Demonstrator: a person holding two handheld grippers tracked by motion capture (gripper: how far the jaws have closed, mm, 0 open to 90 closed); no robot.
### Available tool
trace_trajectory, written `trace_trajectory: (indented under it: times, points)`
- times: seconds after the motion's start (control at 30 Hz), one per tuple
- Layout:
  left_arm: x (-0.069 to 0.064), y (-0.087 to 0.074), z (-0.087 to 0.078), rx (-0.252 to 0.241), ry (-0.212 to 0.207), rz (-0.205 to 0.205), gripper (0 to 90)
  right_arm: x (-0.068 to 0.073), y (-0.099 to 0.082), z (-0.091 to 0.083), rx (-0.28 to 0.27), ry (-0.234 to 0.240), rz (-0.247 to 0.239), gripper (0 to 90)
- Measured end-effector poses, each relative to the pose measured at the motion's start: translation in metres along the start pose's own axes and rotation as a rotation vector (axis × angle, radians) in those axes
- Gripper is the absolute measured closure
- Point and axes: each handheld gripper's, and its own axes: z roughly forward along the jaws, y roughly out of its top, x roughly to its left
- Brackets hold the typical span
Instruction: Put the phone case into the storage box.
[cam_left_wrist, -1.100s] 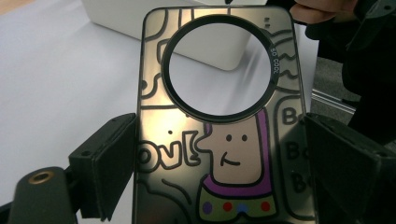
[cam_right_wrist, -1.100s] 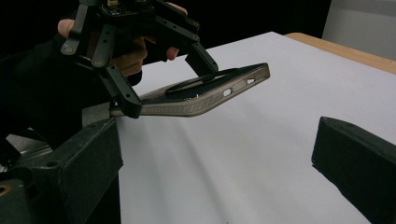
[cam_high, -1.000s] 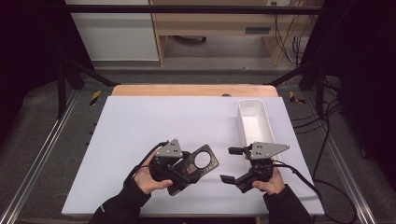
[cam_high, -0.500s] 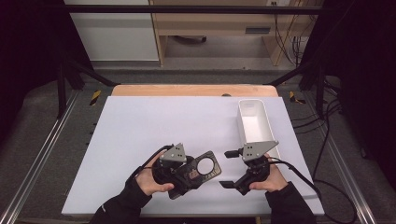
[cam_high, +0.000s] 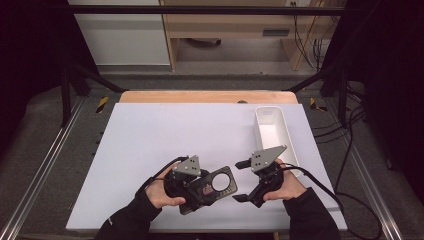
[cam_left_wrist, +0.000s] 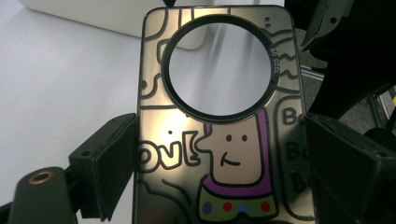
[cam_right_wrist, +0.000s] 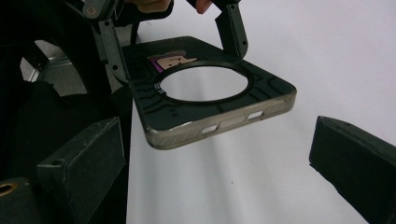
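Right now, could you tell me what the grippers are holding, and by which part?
The left gripper clamps the phone case by its long side edges; the right gripper is open, holding nothing.

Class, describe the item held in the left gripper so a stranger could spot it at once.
On the white table, near its front edge, the left gripper clamps a phone case. It is dark, with a big round hole and a cartoon figure, unlike the plain white bin.

On the phone case (cam_left_wrist: 215, 154) in your left gripper (cam_left_wrist: 219, 172) you can read "ovE" beside the cartoon figure, "B" letters at its edge, and "so cool" on the ring (cam_left_wrist: 275, 60).
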Motion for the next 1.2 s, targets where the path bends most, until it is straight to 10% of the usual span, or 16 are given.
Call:
trace_trajectory:
  times: [1.2]
  points:
    - [-0.006,0.005,0.019,0.067,-0.102,0.081,11.4,0.006,0.0,0.031,0.111,0.139,-0.063,7.0]
